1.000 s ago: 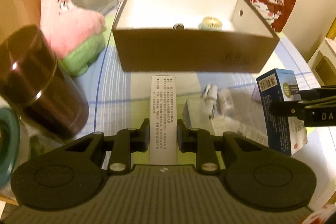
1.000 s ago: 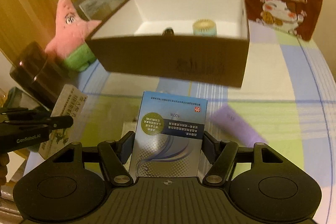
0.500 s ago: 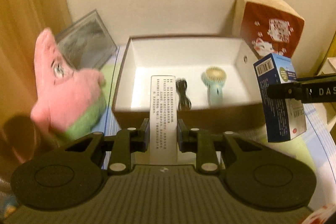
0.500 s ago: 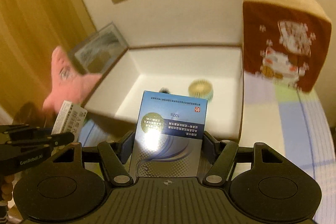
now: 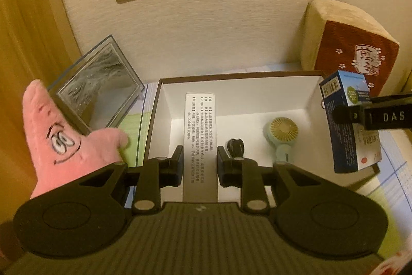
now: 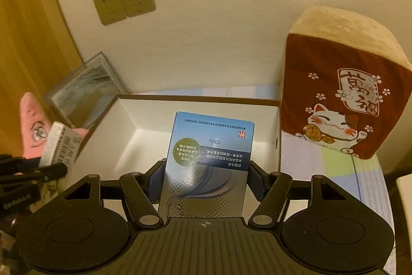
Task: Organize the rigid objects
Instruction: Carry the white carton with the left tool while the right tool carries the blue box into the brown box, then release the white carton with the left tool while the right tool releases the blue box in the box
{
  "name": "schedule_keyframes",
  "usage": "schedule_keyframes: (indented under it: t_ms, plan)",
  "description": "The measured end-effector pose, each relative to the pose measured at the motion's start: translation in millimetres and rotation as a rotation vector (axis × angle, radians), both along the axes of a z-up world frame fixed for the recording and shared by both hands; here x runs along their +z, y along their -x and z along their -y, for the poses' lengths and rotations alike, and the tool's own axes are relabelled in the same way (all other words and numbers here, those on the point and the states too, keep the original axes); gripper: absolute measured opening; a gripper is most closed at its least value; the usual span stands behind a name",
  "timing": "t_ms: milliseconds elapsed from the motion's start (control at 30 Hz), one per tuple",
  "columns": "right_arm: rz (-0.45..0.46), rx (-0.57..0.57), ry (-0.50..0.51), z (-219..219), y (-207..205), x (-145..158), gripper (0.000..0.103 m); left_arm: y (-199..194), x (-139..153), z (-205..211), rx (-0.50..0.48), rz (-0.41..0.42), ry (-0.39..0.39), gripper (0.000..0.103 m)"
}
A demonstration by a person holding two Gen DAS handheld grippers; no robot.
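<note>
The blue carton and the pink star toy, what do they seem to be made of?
The blue carton, clamped in the right gripper, looks like thin printed cardboard with a slightly glossy coat: crisp folded edges, flat faces, a pale sheen low on its front. The pink star toy looks like soft plush fabric: fuzzy matte nap, rounded stuffed limbs, stitched-looking eye lines.

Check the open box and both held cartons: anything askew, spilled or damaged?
Nothing stands out. The left gripper holds the white carton and the right gripper the blue carton, both intact, above the brown box. The mini fan lies flat inside.
</note>
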State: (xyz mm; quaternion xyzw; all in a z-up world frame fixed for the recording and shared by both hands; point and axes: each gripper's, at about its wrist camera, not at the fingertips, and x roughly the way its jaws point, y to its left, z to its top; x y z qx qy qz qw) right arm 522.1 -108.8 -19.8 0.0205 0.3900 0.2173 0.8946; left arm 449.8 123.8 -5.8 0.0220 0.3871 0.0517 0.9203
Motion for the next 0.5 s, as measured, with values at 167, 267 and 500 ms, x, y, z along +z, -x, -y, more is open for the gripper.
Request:
schedule_keyframes:
  t_ms: [167, 267, 500]
  plan:
    - [-0.034, -0.025, 0.036, -6, -20, -20, 0.067, -26, -16, -9, 0.002, -0.038, 0.000, 0.023]
    - [-0.057, -0.044, 0.064, -11, -28, -34, 0.067, -39, -29, -14, 0.005, -0.069, 0.005, 0.023]
    - [-0.098, -0.066, 0.123, -18, -41, -62, 0.067, -55, -55, -20, 0.007, -0.127, 0.018, 0.023]
